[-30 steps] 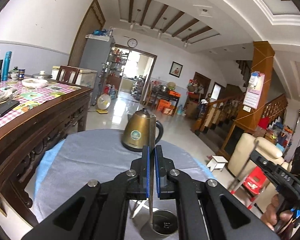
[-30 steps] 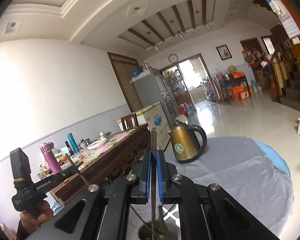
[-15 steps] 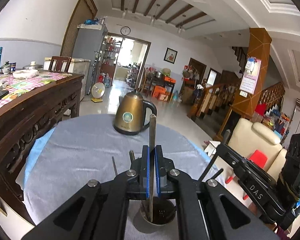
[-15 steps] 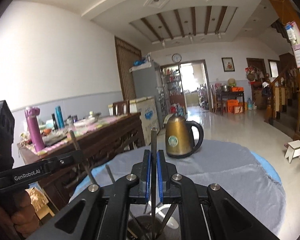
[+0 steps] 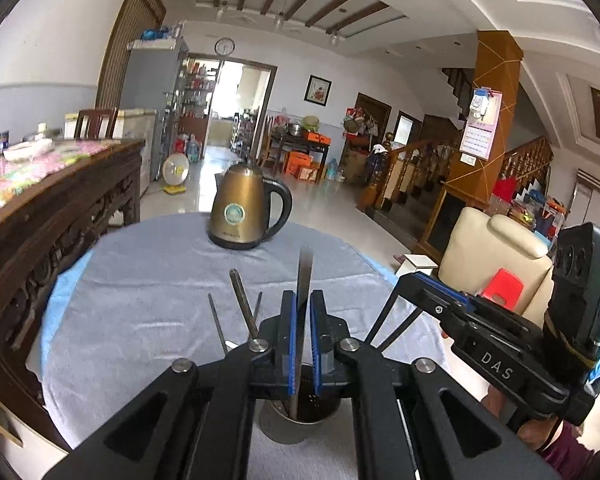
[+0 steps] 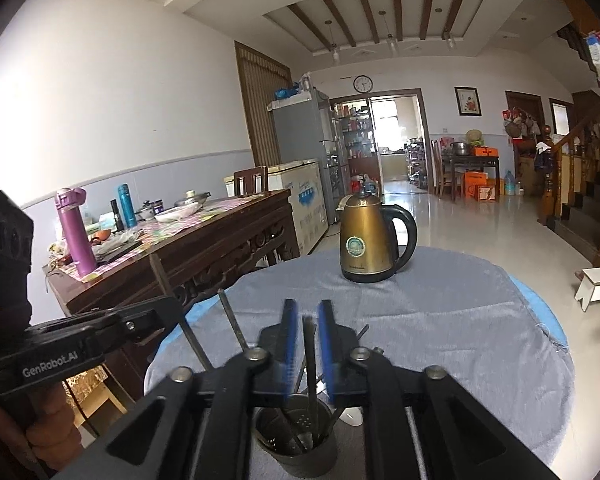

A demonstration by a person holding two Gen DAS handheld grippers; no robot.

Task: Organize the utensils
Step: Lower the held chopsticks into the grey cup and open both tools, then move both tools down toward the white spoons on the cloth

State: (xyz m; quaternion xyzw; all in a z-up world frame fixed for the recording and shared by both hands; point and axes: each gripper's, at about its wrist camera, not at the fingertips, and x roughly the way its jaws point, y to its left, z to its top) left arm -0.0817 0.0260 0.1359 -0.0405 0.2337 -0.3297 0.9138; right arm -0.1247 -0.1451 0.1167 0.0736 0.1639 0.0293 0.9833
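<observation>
A steel utensil holder stands at the near edge of the round table; it also shows in the right wrist view. Several utensil handles stick up from it. My left gripper is shut on a flat metal utensil whose lower end is inside the holder. My right gripper has its jaws slightly apart around another utensil that stands in the holder. The right gripper also shows in the left wrist view, close to the right of the holder.
A brass electric kettle stands at the table's far side on the grey-blue cloth. A dark carved sideboard with bottles and dishes stands to the left. A cream armchair and a red stool are to the right.
Both grippers have come down over the holder, lowering their utensils into it. The right gripper's jaws have parted from the utensil. More handles now stand in view.
</observation>
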